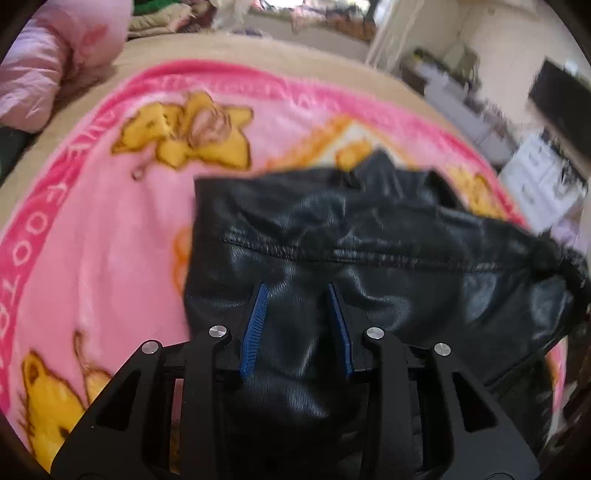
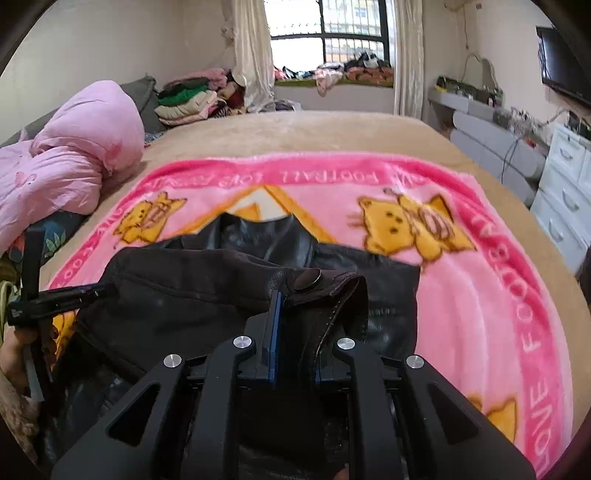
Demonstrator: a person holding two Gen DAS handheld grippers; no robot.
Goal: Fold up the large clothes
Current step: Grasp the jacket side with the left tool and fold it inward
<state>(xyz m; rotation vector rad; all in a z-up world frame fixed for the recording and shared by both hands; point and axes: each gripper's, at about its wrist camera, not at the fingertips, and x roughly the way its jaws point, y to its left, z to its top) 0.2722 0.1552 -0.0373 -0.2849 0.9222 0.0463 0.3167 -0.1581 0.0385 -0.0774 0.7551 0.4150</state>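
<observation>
Pink blanket (image 2: 480, 295), border reading "FOOTBALL", "LOVE"

pink blanket (image 2: 480, 295) border – "love football" repeated in white letters; on the right edge, "love".

We're in a home bedroom: big bed (image 2: 332, 129) w/ pink cartoon blanket (image 2: 461, 295), bunched pink duvet (image 2: 74, 166), clothes stacks (image 2: 184, 99) by curtained barred window (image 2: 347, 33), white drawers (image 2: 565, 195), wall TV (image 2: 565, 66)
</observation>
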